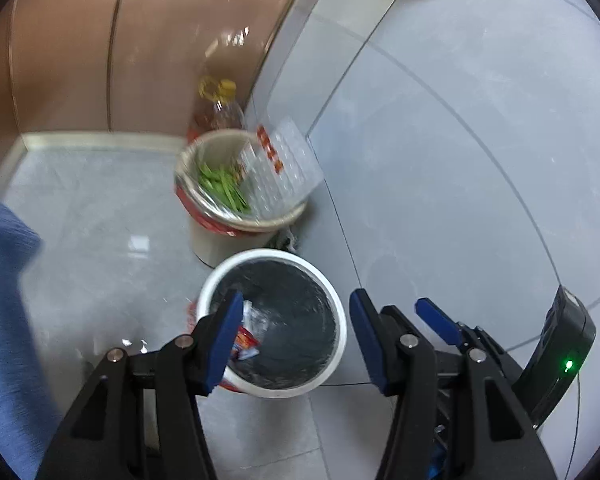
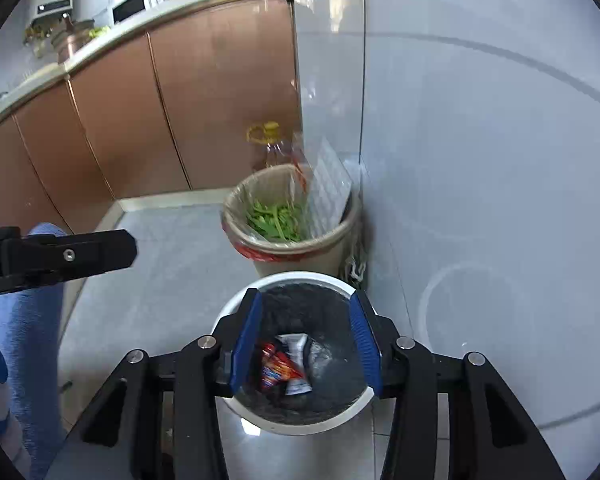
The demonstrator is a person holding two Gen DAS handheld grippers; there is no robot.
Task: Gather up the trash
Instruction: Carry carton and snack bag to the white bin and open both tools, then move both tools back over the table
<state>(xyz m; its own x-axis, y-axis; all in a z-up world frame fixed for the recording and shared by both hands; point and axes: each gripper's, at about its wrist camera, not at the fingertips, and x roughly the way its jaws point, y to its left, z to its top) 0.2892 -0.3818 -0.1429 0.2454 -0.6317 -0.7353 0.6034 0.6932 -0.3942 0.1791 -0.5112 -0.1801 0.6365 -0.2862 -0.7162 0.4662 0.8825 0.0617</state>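
Left tool (image 1: pixel 296 344): spread wide and holding nothing, poised above the white bin (image 1: pixel 274 390), whose rim shows between its blue pads.
Right tool (image 2: pixel 306 344): likewise parted and bare, directly over the same white bin (image 2: pixel 296 426); its blue tips also appear just right of the left tool (image 1: pixel 436 320).
White bin: stands on the tiled floor (image 2: pixel 160 272) beneath both tools, lined with a black bag.
Trash: a red wrapper (image 2: pixel 276 368) and a white wrapper (image 2: pixel 296 348) lie at the bottom of the bin, between the right tool's fingers.
Beige bin (image 2: pixel 300 248): just beyond the white bin, holding green scraps (image 2: pixel 276 220) and a clear plastic tray (image 2: pixel 328 196).
Bottle (image 2: pixel 272 148): yellow-capped, behind the beige bin against the brown cabinets (image 2: pixel 140 120).
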